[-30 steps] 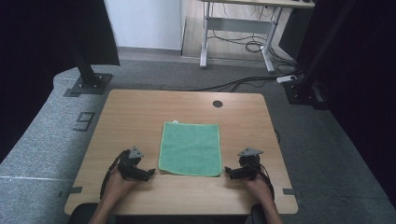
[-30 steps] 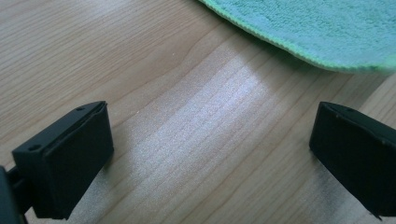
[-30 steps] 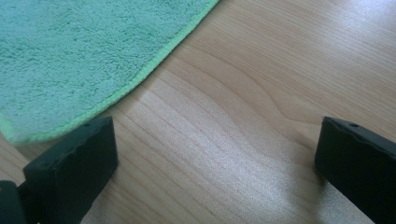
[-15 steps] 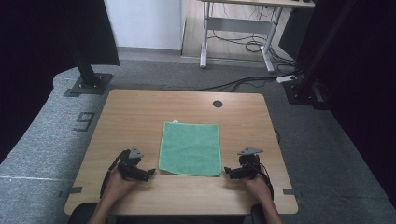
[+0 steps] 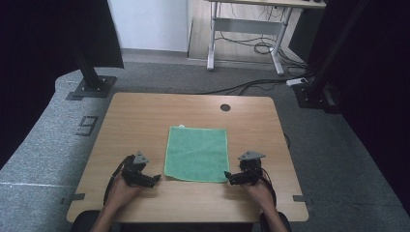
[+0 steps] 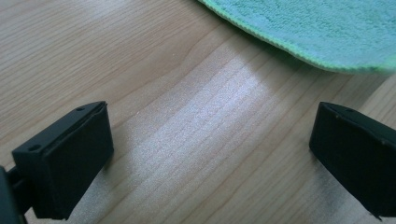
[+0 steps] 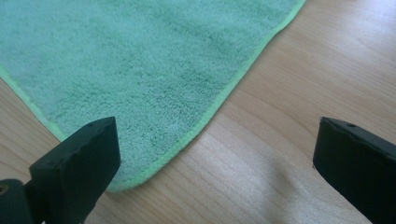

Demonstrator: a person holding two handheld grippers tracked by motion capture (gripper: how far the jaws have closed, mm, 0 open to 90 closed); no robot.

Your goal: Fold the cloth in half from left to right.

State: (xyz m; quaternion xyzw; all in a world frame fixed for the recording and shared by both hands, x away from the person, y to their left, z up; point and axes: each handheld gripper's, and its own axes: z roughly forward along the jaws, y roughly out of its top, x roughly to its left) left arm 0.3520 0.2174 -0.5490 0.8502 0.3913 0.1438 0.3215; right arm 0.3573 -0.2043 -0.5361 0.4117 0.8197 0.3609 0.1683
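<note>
Nothing has moved vs the earlier pics: both grippers sit parked at the cloth's point(image 5: 197, 153) near corners, so work hasn't begun. Cloth lies flat mid-table point(image 5: 145, 116), nearly square, long axis running slightly front-to-back. L gripper point(image 5: 155, 179) jaws wide apart, just short of the corner; R gripper point(image 5: 226, 177) jaws wide apart, straddling its corner.

Bare table point(image 5: 145, 121) all around towel point(image 5: 197, 152)

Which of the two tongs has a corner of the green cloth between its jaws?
The right tongs: the cloth corner lies between its open jaws; the left tongs frame bare table.
</note>
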